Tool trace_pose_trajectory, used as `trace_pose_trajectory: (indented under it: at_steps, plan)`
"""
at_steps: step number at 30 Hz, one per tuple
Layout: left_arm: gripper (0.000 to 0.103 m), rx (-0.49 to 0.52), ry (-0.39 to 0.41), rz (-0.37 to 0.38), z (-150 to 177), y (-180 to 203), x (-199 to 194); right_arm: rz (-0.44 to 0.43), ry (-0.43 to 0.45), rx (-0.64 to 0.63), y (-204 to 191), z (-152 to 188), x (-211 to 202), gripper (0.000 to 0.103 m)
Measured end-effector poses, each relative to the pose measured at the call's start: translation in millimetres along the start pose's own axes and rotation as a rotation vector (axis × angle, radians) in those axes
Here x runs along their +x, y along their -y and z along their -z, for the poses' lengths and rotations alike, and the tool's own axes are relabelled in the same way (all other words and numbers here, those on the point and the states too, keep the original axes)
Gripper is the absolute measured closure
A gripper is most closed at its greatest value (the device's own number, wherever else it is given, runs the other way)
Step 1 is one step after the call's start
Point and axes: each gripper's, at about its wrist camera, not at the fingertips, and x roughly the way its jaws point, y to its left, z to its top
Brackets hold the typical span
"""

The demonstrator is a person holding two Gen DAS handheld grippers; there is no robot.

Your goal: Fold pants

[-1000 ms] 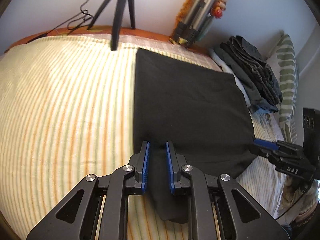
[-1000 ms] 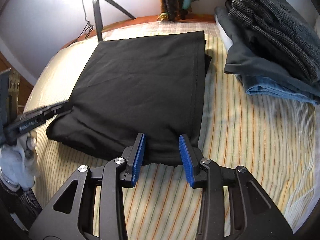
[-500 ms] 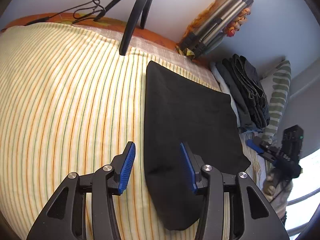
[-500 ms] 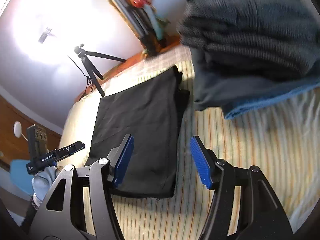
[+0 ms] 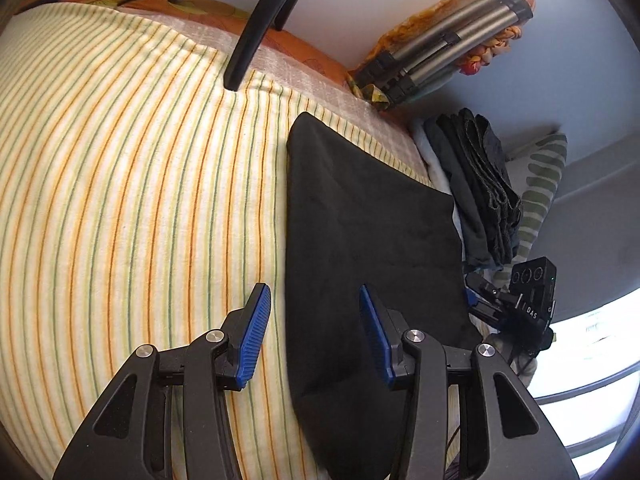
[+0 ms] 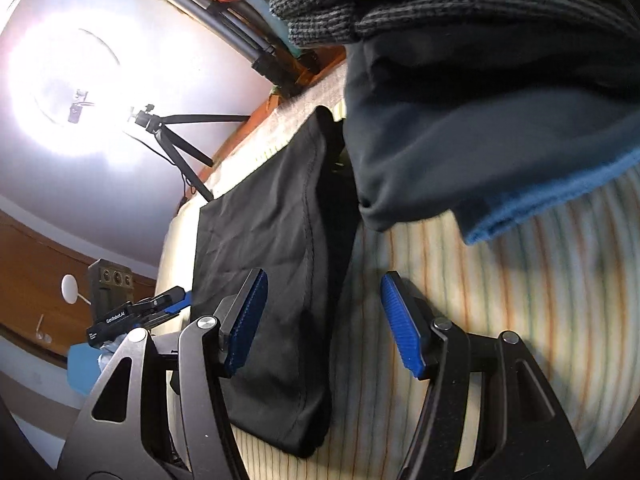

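Two grippers are in my hands, and both stand apart with nothing pinched between their blue pads. My left gripper (image 5: 312, 332) has just been widening; its jaws straddle the near left edge of the folded black pants (image 5: 368, 256), one pad over the striped bedsheet (image 5: 120, 200) and the other over the dark cloth, neither pressing on it as far as I can see. My right gripper (image 6: 324, 320) has likewise just been spreading; its left pad hangs over the pants (image 6: 264, 240) and its right pad over bare striped sheet (image 6: 500, 280), with the pants' seamed right edge between them, not clamped.

The pants lie flat on the bed as a folded rectangle, stretching away ahead of both tools. Just beyond my right gripper, ahead and to its right, a stack of folded clothes (image 6: 460, 80) sits close to the pants; from the left wrist the same stack (image 5: 480, 192) is ahead and far right, with a leaf-patterned pillow (image 5: 540, 188) behind it. A black tripod leg (image 5: 256, 28) stands on the bed ahead of my left gripper, and a folded tripod (image 5: 452, 48) leans at the wall further right.
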Motion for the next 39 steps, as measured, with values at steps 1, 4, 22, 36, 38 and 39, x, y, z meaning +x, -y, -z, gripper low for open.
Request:
trace_pose_trajectory:
  at_steps: [1, 4, 22, 36, 38, 39]
  plan:
    - [0.059, -0.008, -0.001, 0.007, -2, -1, 1, -0.007, 0.0, 0.002, 0, -1, 1, 0.041]
    - [0.058, -0.007, -0.004, 0.017, -7, 0, 5, -0.019, 0.006, -0.002, -1, -4, 6, 0.041]
    - [0.061, 0.024, 0.035, 0.035, -30, 12, 31, -0.065, 0.01, 0.009, 0, -11, 22, 0.058]
    - [0.098, 0.115, 0.135, -0.103, -28, 25, 35, 0.029, 0.077, -0.081, -29, -10, 33, 0.074]
    - [0.099, 0.155, 0.164, -0.118, -25, 34, 29, 0.034, 0.09, -0.106, -35, -9, 29, 0.074]
    - [0.099, 0.165, 0.173, -0.121, -25, 37, 26, 0.04, 0.099, -0.124, -41, -8, 25, 0.074]
